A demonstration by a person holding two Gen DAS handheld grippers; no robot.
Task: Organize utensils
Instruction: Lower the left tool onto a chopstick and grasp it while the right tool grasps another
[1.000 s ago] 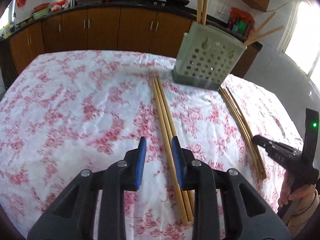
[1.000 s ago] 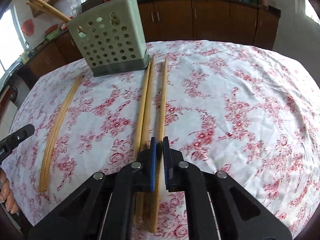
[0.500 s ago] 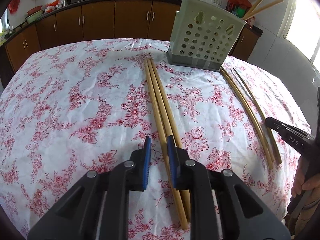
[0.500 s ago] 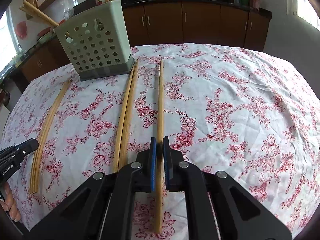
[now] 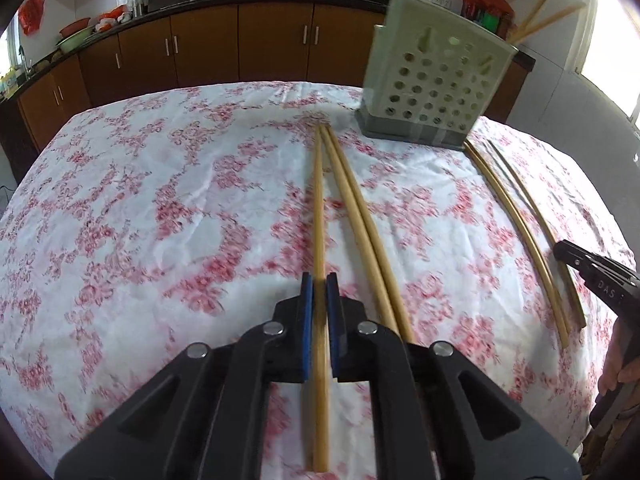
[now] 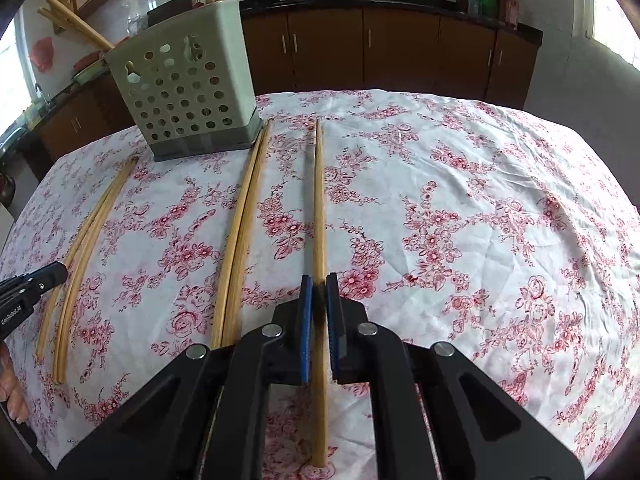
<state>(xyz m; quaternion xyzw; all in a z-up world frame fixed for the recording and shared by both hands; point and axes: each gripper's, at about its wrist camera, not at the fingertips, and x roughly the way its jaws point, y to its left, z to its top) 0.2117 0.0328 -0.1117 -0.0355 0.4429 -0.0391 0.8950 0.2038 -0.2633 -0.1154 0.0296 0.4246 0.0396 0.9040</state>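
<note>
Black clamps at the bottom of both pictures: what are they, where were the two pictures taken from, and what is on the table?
No robot arm here: a person holds a two-finger tool in each hand, and each tool carries a wide-angle camera looking forward along its fingers. One picture is the left tool's view, the other the right's. The left tool has just closed its jaws on one chopstick. The right tool is clamped on another chopstick. On the flowered tablecloth, a loose pair lies beside the left tool's chopstick and a second pair beside the right's. Behind stands a perforated holder with chopsticks already sticking up out of it.
</note>
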